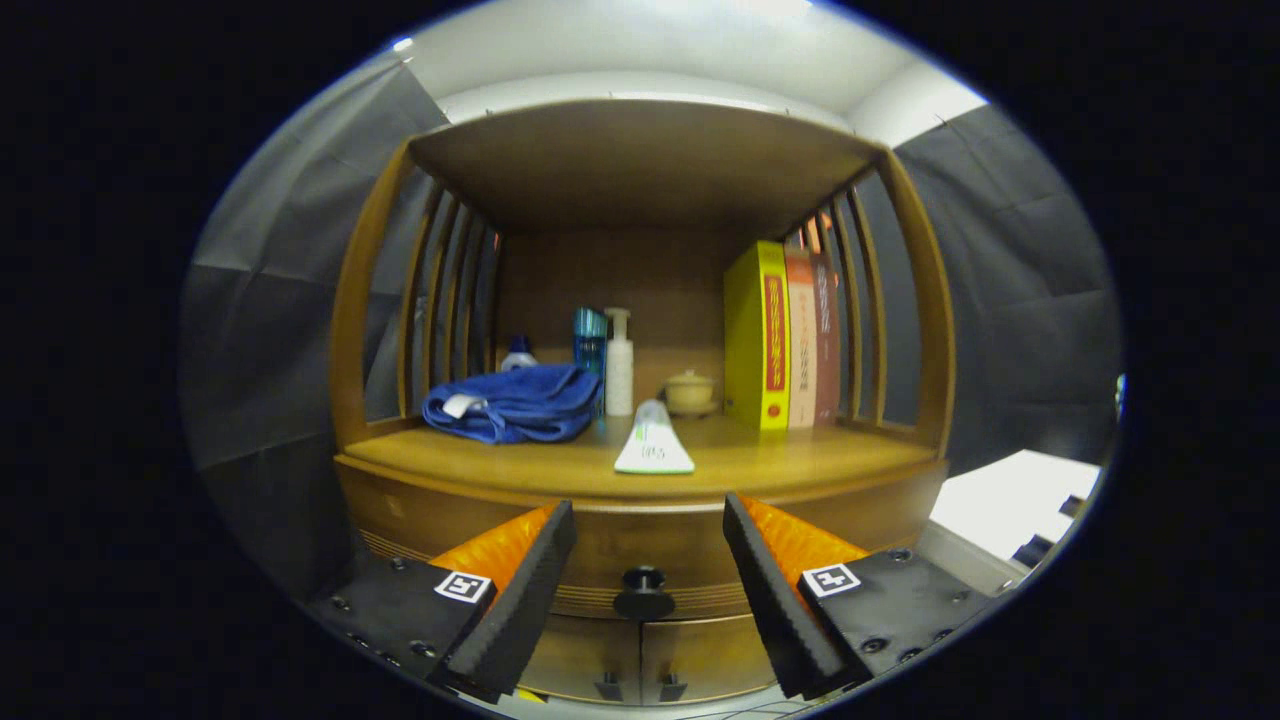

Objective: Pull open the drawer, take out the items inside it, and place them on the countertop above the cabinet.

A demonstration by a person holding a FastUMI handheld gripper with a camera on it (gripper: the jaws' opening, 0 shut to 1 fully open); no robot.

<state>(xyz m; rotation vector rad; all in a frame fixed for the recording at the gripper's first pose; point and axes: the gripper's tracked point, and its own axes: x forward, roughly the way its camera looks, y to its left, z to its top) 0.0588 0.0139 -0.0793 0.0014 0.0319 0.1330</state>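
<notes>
A wooden cabinet stands ahead of me, its countertop (780, 462) at about finger height. Below the countertop is the drawer front (640, 548), closed, with a dark round knob (643, 592) sitting between my fingers and a little beyond them. My gripper (648, 525) is open, fingers spread wide on either side of the knob, touching nothing. A white tube (653, 440) lies on the countertop just above the knob. The drawer's inside is hidden.
On the countertop lie a folded blue towel (515, 403), some bottles (617, 362), a small lidded cup (690, 391) and upright books (775, 335) at the right. Slatted sides and a top board enclose the shelf. Two lower doors (640, 660) sit under the drawer.
</notes>
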